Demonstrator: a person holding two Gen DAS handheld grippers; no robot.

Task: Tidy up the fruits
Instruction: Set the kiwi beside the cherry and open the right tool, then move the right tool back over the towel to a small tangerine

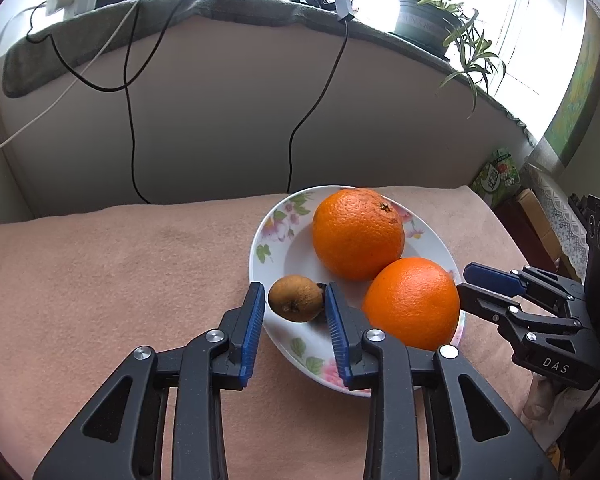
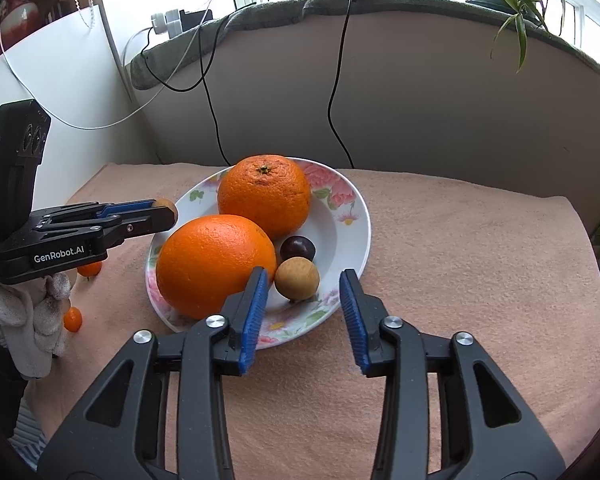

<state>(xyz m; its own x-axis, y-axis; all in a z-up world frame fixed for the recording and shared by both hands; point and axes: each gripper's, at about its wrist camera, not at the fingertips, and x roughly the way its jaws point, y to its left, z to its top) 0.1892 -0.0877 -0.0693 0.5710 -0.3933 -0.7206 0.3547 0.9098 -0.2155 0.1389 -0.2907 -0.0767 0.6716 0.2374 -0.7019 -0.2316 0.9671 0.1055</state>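
We see a shallow round plate [image 2: 349, 216] of glossy white ceramic, its rim painted with pink flowers and green leaves, sitting on a soft, napped peach-coloured cloth [image 2: 459, 260]. Two large oranges rest on it, touching each other: the far orange [image 2: 264, 194] has pebbled skin and its dark stem scar faces up toward the wall, while the near orange [image 2: 216, 264] is smoother and slightly flattened. Beside them on the plate lie a small dark, shiny round fruit [image 2: 298, 249] and a matte tan round fruit [image 2: 297, 279], which sit close together; its little stem points down toward the near rim.

Our left gripper [image 1: 296, 300] holds a small brownish, rough-skinned fruit [image 1: 296, 298] above the plate's left edge; the ribbed blue pads [image 1: 335, 328] press in from both sides, though a slight gap shows on the left one. The fruit is slightly oval, its long axis running across between the fingers.

Our right gripper [image 2: 303, 308] stands spread apart, holding nothing, over the near rim of the plate, with the tan fruit just ahead between the fingers.

On the cloth left of the plate we see two small oval orange fruits [image 2: 72, 319], smooth-skinned, near a white knitted glove [image 2: 28, 312].
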